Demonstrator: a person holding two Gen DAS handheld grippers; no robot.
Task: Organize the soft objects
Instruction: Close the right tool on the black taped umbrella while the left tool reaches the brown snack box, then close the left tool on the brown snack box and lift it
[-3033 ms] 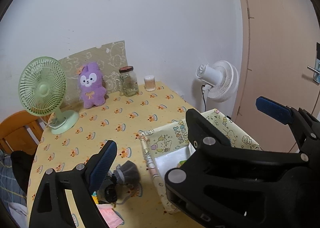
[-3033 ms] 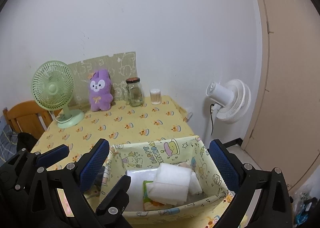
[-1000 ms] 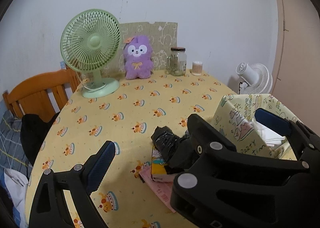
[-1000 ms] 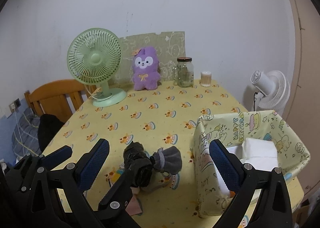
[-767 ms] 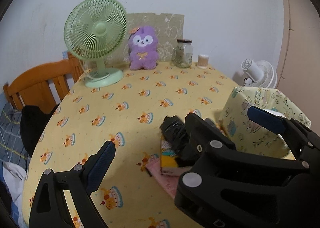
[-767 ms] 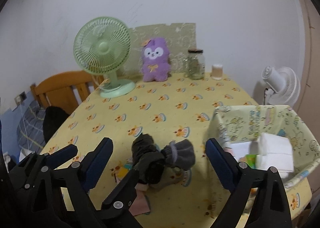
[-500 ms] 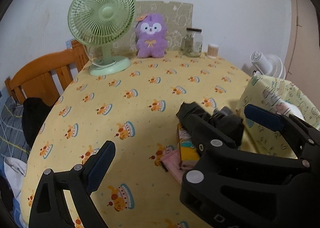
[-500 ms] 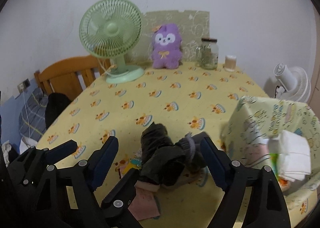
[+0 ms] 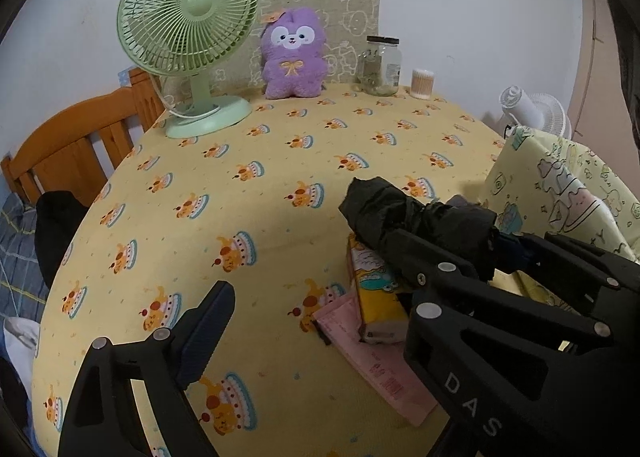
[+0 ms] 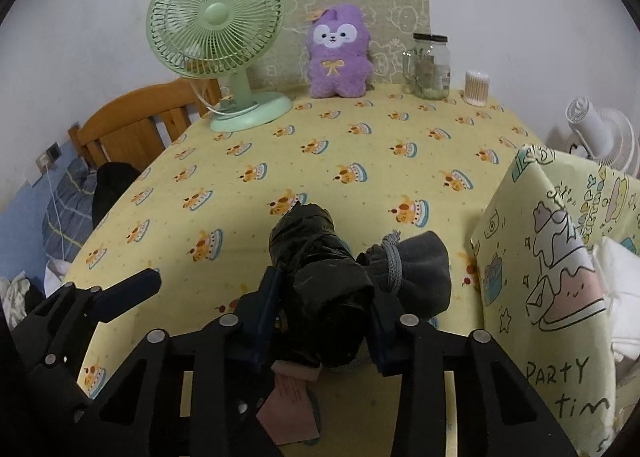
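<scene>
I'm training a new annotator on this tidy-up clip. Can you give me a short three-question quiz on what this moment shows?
1. True or false: the right gripper has the black bundle between its fingers.
2. What lies against the bundle's right side in the right wrist view?
A. grey pouch
B. glass jar
C. green fan
3. Fill in: the purple plush stands between the fan and the ____.

Key: 1 true; 2 A; 3 glass jar.
</scene>
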